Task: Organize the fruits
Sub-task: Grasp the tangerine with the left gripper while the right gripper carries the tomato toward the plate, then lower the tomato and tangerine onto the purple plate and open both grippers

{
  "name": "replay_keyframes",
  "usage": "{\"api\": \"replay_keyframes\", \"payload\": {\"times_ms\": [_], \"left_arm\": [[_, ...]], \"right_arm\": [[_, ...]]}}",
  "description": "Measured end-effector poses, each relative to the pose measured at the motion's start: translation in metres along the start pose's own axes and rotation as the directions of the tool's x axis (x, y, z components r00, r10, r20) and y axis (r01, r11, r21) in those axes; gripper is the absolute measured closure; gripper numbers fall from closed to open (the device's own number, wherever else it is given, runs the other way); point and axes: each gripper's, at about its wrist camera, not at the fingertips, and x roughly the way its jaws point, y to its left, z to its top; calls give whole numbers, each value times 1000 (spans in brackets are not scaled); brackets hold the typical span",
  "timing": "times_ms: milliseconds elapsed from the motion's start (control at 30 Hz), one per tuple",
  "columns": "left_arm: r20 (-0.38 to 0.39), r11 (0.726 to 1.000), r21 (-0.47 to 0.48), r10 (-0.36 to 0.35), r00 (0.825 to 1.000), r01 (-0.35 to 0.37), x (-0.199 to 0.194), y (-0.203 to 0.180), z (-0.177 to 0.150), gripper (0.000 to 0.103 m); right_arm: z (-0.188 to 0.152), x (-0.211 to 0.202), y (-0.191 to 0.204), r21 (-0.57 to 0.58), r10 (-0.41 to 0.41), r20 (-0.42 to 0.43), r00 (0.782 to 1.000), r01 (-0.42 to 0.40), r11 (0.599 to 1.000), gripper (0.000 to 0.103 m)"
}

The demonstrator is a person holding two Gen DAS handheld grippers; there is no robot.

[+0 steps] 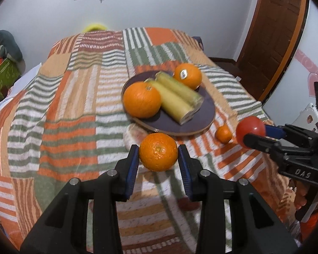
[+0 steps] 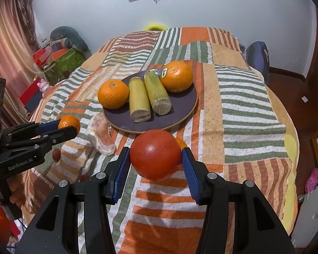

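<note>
So both grippers are loaded and aimed at the plate (image 2: 186, 114), prob. to add fruit to the pile. Left gripper (image 1: 158, 155) has its fingers closed narrow on a mandarin (image 1: 158, 152), held clear above the striped cloth (image 1: 63, 110), w/ the plate at 12 o'clock from it. Right gripper (image 2: 156, 158) pinches a tomato (image 2: 155, 154) between its blue pads (image 2: 190, 169), jaws spread wider since the fruit is bigger; plate again at 12.

On the plate: two oranges (image 2: 113, 94) (image 2: 177, 76) flank two cane pieces (image 2: 138, 99), so free space looks to be the near rim, i.e. the likely drop zone.

Views differ. Right wrist shows a peeled citrus piece (image 2: 100, 135) on the cloth at 9 o'clock of the tomato, plus a small red fruit (image 2: 56, 155) under the left gripper; left wrist only gives a blur of the peeled piece. Left wrist shows a small mandarin (image 1: 223, 134) on the cloth at 2 o'clock of the held one; right wrist shows only a sliver of it behind the tomato.
</note>
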Motion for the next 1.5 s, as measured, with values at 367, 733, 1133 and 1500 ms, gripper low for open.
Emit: {"api": "replay_keyframes", "payload": {"times_ms": [367, 733, 1133, 1500], "left_arm": [[33, 1000, 3, -30, 999, 30, 14, -14, 29, 66], [-22, 999, -36, -28, 999, 27, 55, -12, 37, 66], [-61, 999, -41, -24, 998, 21, 78, -11, 36, 66], [-50, 998, -62, -20, 999, 17, 74, -7, 38, 54]], "right_arm": [[33, 3, -17, -7, -10, 64, 998, 10, 1000, 57], [66, 31, -34, -10, -17, 81, 997, 18, 1000, 57], [68, 75, -42, 2, -41, 9, 999, 41, 999, 57], [68, 77, -40, -16, -48, -16, 999, 48, 999, 55]]}}
